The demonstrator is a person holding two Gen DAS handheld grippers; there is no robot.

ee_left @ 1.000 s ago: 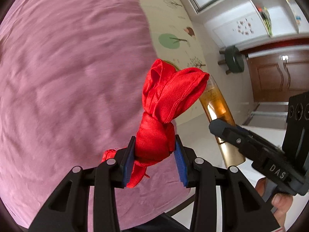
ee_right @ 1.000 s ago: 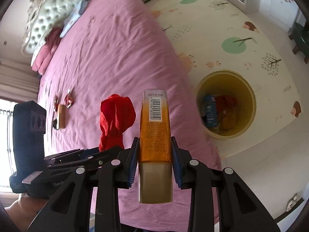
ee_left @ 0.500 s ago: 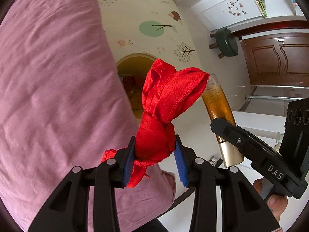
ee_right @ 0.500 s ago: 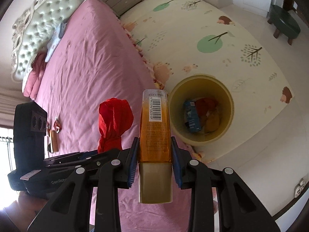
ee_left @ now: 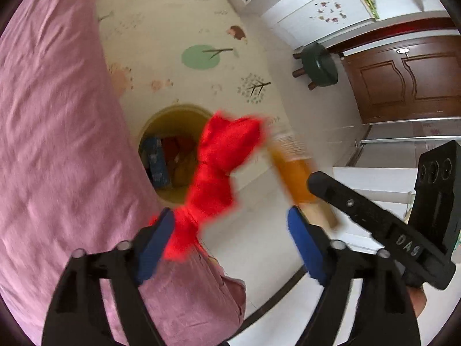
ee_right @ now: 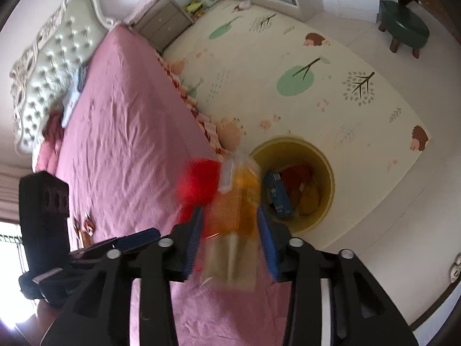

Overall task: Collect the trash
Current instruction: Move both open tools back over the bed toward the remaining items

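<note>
A yellow trash bin (ee_left: 173,115) stands on the floor mat beside the bed, with a blue box and red trash inside; it also shows in the right wrist view (ee_right: 325,161). My left gripper (ee_left: 230,230) is open, its jaws wide apart. The red knotted cloth (ee_left: 219,167) is blurred and touches only the left pad, over the bin's edge. My right gripper (ee_right: 230,242) has its blue pads spread a little around the blurred orange bottle (ee_right: 239,199), which looks loose between them. The bottle shows in the left wrist view (ee_left: 294,170) too.
The pink bed (ee_right: 121,132) fills the left, with small wrappers (ee_right: 86,225) on it. A green stool (ee_right: 403,26) stands on the far floor. A patterned play mat (ee_right: 288,57) lies under the bin. A brown door (ee_left: 403,77) is at the right.
Both grippers moved out past the bed edge toward the bin. My left jaws opened wide and let go of the red cloth. My right jaws widened and the bottle is slipping.
</note>
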